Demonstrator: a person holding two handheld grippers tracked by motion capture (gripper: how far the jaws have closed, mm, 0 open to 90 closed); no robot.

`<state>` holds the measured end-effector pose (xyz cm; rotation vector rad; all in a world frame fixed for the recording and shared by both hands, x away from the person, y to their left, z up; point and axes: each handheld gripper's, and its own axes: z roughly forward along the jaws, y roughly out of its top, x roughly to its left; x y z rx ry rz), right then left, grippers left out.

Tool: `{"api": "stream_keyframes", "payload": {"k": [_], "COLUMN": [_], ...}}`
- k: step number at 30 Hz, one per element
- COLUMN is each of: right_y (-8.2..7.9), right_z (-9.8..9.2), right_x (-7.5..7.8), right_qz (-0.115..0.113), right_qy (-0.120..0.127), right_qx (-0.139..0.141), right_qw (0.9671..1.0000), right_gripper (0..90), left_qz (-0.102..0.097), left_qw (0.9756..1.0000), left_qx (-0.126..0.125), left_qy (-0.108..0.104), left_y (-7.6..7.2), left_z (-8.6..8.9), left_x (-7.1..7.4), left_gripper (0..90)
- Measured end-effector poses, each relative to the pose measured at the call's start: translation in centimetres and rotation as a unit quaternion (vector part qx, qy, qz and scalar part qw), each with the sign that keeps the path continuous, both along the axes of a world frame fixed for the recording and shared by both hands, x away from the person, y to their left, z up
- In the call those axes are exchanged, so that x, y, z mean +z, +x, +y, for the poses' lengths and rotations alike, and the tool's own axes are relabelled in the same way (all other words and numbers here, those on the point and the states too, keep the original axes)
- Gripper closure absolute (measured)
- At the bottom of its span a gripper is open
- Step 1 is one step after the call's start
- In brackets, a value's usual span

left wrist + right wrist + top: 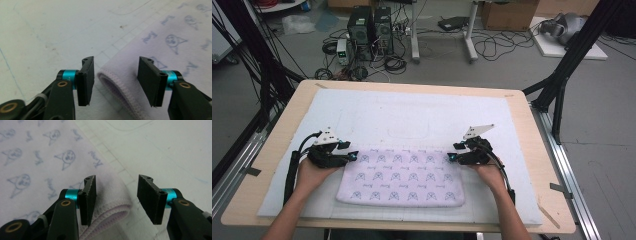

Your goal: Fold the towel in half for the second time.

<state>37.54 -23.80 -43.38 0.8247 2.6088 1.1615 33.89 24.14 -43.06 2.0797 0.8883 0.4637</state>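
A folded lilac towel [402,177] printed with small cartoon figures lies flat on the white mat [412,115], near the front of the table. My left gripper [354,156] sits at the towel's far left corner. In the left gripper view the left gripper [116,80] is open, and the towel's [175,37] rolled, stitched edge lies between the jaws without the pads pressing it. My right gripper [451,157] is at the far right corner. Seen in the right gripper view, the right gripper [116,200] is open too, with the towel's [37,157] hemmed corner under its left pad [88,200].
The mat covers most of the wooden table [539,165], and its far half is bare. Past the table's far edge are computer towers [369,27], cables and desk legs on the floor. Black frame posts [569,60] stand at both sides.
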Motion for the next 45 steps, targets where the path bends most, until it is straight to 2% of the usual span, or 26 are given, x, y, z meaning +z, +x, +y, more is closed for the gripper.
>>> {"api": "stream_keyframes", "payload": {"k": [2, 6, 9, 11, 13, 21, 24, 31, 33, 35, 37, 39, 40, 42, 43, 44, 45], "right_y": [0.0, -0.2, -0.5, -0.6, -0.6, -0.9, -1.0, -1.1, -1.0, -0.7, -0.3, 0.5, 1.0, 2.3, 3.0, 3.7, 4.4], "right_z": [0.0, -0.3, -0.6, -0.9, -0.9, -0.9, -0.8, -0.7, -0.8, -0.8, -0.7, -0.7, -0.9, -1.6, -1.9, -2.1, -2.4], "right_x": [-0.2, -0.6, -0.8, -1.0, -1.1, -1.1, -1.0, -0.6, -0.2, 0.5, 1.4, 2.4, 2.8, 3.6, 3.8, 4.2, 4.4], "right_qz": [0.002, 0.009, 0.01, 0.013, 0.023, 0.022, 0.019, 0.013, 0.012, 0.01, -0.002, -0.01, -0.021, -0.025, -0.028, -0.027, -0.026], "right_qy": [-0.006, -0.004, -0.001, 0.008, 0.015, 0.03, 0.029, 0.029, 0.031, 0.033, 0.024, 0.008, 0.002, 0.016, 0.015, 0.016, 0.026], "right_qx": [0.002, 0.002, -0.005, -0.009, -0.008, 0.011, 0.011, 0.007, 0.005, 0.003, 0.004, -0.003, -0.011, -0.024, -0.032, -0.041, -0.048], "right_qw": [1.0, 1.0, 0.9999, 0.9998, 0.9996, 0.9993, 0.9993, 0.9995, 0.9994, 0.9994, 0.9997, 0.9999, 0.9997, 0.9993, 0.999, 0.9987, 0.9982], "right_gripper": [49.4, 48.2, 48.1, 48.9, 52.8, 76.5, 79.3, 81.5, 81.9, 82.2, 82.2, 82.2, 82.2, 82.1, 82.2, 82.1, 82.2], "left_qz": [0.005, 0.019, 0.03, 0.034, 0.034, 0.031, 0.025, 0.011, 0.006, -0.001, -0.011, -0.025, -0.029, -0.03, -0.031, -0.037, -0.038], "left_qw": [1.0, 0.9997, 0.9995, 0.9993, 0.9993, 0.9993, 0.9995, 0.9999, 0.9999, 0.9998, 0.9994, 0.9991, 0.9989, 0.9989, 0.9988, 0.9982, 0.9977], "left_qx": [0.002, 0.003, 0.009, 0.006, 0.006, -0.012, -0.016, -0.009, -0.005, 0.0, 0.006, 0.011, 0.013, 0.02, 0.023, 0.028, 0.032], "left_qy": [0.002, 0.012, -0.002, -0.011, -0.013, -0.014, -0.009, -0.001, -0.012, -0.021, -0.032, -0.031, -0.035, -0.03, -0.03, -0.038, -0.045], "left_y": [0.2, 0.6, 0.9, 0.8, 0.7, 0.5, 0.3, 0.0, 0.0, 0.4, 1.0, 2.0, 2.5, 3.8, 4.5, 5.1, 5.8], "left_z": [0.0, -0.3, -0.2, -0.1, -0.2, -0.1, -0.2, -0.5, -0.6, -0.7, -0.9, -1.4, -1.7, -1.9, -1.9, -1.8, -1.8], "left_x": [-0.3, -1.1, -1.4, -1.5, -1.5, -1.3, -1.2, -0.8, -0.4, 0.3, 1.1, 1.9, 2.3, 2.7, 2.9, 3.1, 3.3], "left_gripper": [46.8, 47.0, 48.0, 52.0, 54.7, 75.4, 80.8, 82.4, 82.8, 82.9, 82.9, 82.9, 82.9, 82.9, 82.9, 82.9, 83.0]}}
